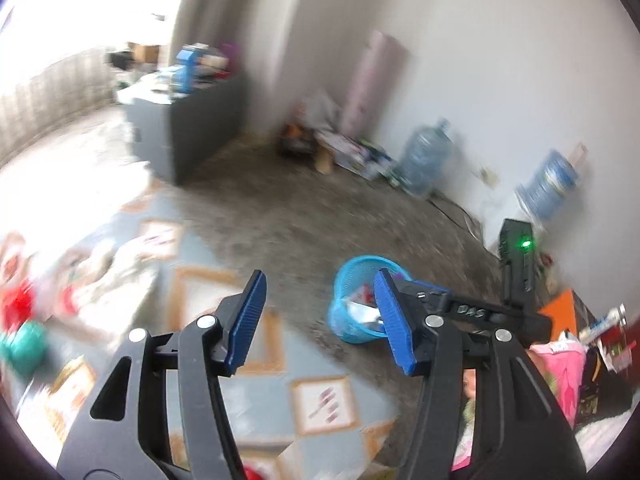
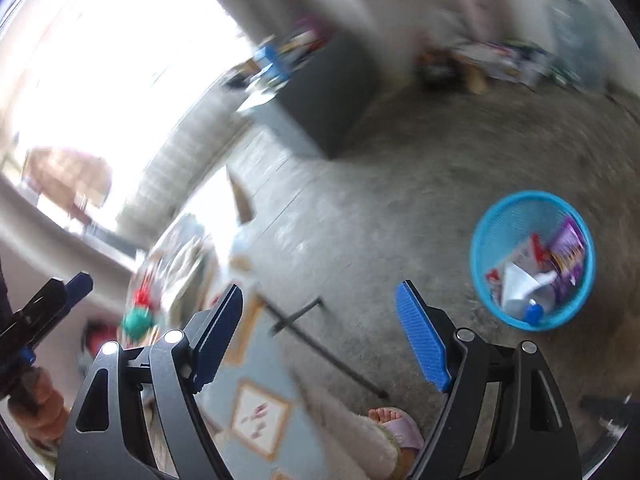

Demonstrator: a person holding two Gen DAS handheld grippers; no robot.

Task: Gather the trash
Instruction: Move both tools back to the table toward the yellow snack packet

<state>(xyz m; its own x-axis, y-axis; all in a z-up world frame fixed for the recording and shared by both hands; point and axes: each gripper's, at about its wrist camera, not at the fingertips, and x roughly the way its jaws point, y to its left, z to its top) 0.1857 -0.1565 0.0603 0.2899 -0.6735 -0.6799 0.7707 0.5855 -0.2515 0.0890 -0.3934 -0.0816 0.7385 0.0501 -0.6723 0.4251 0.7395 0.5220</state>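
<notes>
In the left wrist view, the left tool [image 1: 320,320] stood low in the frame with its two blue ribbed pads apart and nothing between them. Behind its right-hand pad, at lower centre, sat the round light-blue mesh plastic waste basket [image 1: 352,300] on the grey concrete floor [image 1: 288,216], with crumpled wrappers inside; it stood in open floor, probably so either hand could reach it. The right tool [image 1: 472,312] crossed just behind that pad from the right, too little of it showing here to judge its jaws. Two clear blue water jugs [image 1: 426,158] stood against the white wall at right, out of the walkway. A dark grey cabinet [image 1: 188,136] held clutter at upper left. A pale blue patterned play mat [image 1: 240,392] covered the lower left, with blurred red and green things on it, possibly trash left to gather.

In the right wrist view, the right tool [image 2: 320,328] was likewise spread wide and empty. The one basket [image 2: 532,260] lay at right, seen from above, holding a white crumpled paper [image 2: 520,284], a purple packet [image 2: 568,252], a red-and-white wrapper and a blue cap. The left tool [image 2: 44,308] edged in at far left. One sandalled foot [image 2: 394,424] showed at the bottom.
</notes>
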